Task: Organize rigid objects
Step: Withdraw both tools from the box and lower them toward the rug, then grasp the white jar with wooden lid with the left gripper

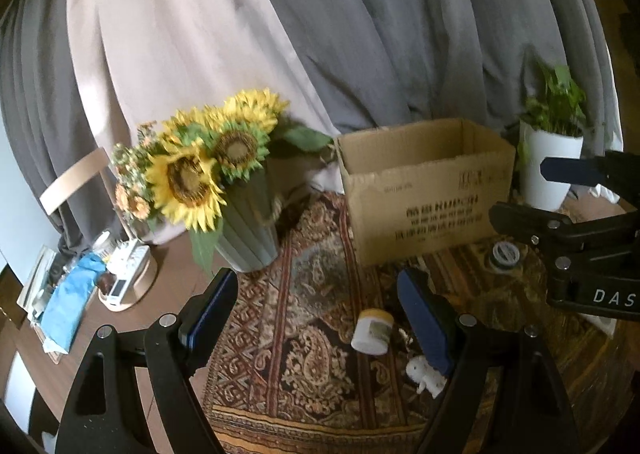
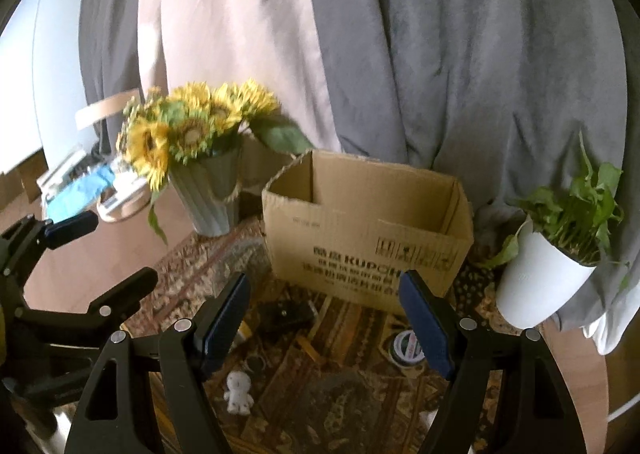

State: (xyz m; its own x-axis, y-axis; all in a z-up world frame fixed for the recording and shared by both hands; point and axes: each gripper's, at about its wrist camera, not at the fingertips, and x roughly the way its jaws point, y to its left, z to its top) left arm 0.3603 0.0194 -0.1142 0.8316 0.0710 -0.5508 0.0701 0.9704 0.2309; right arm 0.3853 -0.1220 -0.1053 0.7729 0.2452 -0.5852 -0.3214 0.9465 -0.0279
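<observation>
Small rigid things lie on a patterned rug (image 1: pixel 304 358) in front of an open, empty-looking cardboard box (image 1: pixel 424 190) (image 2: pixel 368 238). They are a white jar with a yellow lid (image 1: pixel 372 332) on its side, a white figurine (image 1: pixel 426 374) (image 2: pixel 238 398), a round tin (image 1: pixel 506 254) (image 2: pixel 404 346) and a black object (image 2: pixel 286 312). My left gripper (image 1: pixel 316 314) (image 2: pixel 100 258) hovers open over the rug, the jar just ahead between its fingers. My right gripper (image 2: pixel 324 326) (image 1: pixel 532 194) is open above the black object and tin, holding nothing.
A ribbed vase of sunflowers (image 1: pixel 248 230) (image 2: pixel 212 194) stands left of the box. A white potted plant (image 1: pixel 552 166) (image 2: pixel 536 286) stands to the right. Grey and beige curtains hang behind. A round tray of clutter (image 1: pixel 124 282) and a blue cloth (image 1: pixel 68 310) sit at far left.
</observation>
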